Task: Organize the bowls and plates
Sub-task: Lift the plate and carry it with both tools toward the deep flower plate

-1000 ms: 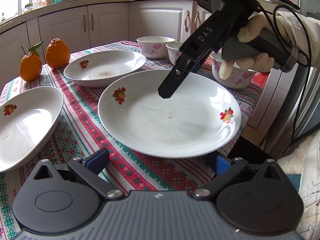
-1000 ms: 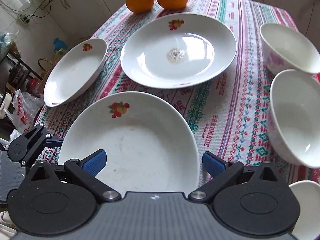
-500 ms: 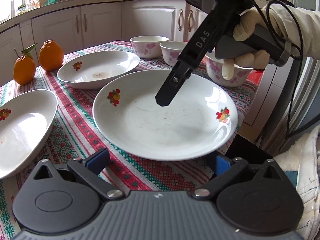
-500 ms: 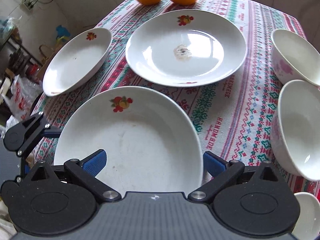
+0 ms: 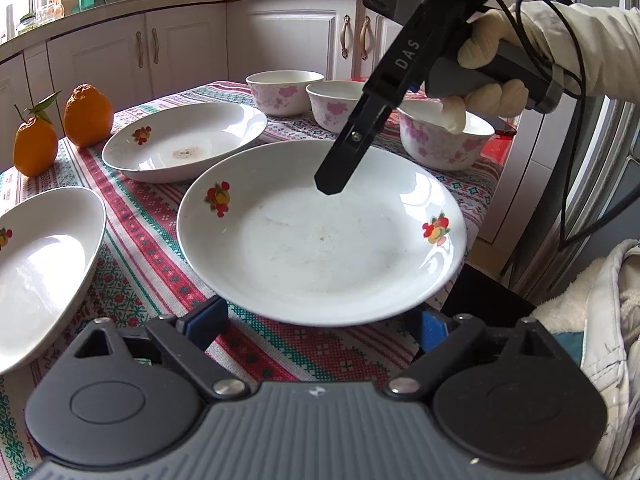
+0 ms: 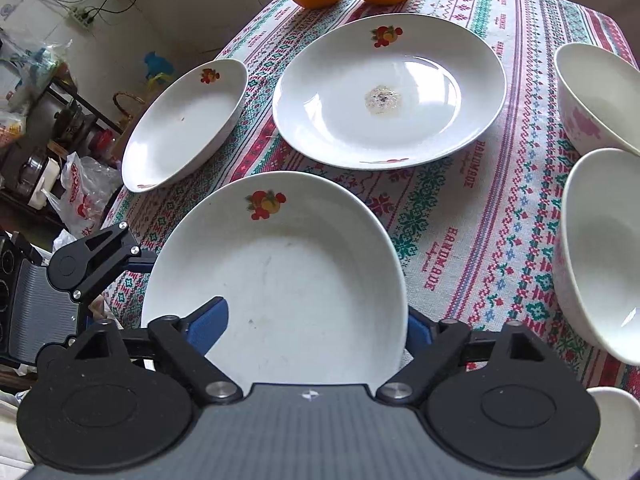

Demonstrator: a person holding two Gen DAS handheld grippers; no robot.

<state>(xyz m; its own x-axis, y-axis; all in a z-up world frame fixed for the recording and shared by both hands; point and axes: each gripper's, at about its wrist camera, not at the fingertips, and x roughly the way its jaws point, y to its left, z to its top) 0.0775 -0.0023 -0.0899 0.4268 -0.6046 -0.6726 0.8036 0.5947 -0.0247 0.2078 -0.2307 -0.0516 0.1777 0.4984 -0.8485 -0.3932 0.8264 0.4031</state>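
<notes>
1. The right gripper [image 5: 332, 188] is still hanging over the near plate [image 5: 320, 236], its black finger tip just above the white surface; since a moment ago it has drifted a little toward the plate's far side.
2. Its jaws are spread wide to either side of that plate [image 6: 280, 280] in its own view, and they are holding nothing.
3. The left gripper [image 5: 316, 320] is staying low at the plate's near rim, blue pads apart and gripping nothing, with the rim sitting between them.
4. The near plate is lying flat on the striped tablecloth [image 5: 152, 264] at the table's corner, carrying only faint smears.
5. The far plate [image 6: 388, 92] is showing a small dried stain at its centre.
6. The side plate [image 6: 184, 124] is looking bare.
7. Three floral bowls [image 5: 440, 140] are standing in a row beyond, and the two whose insides show are looking bare.
8. Two oranges [image 5: 60, 128] are sitting on the far corner.
</notes>
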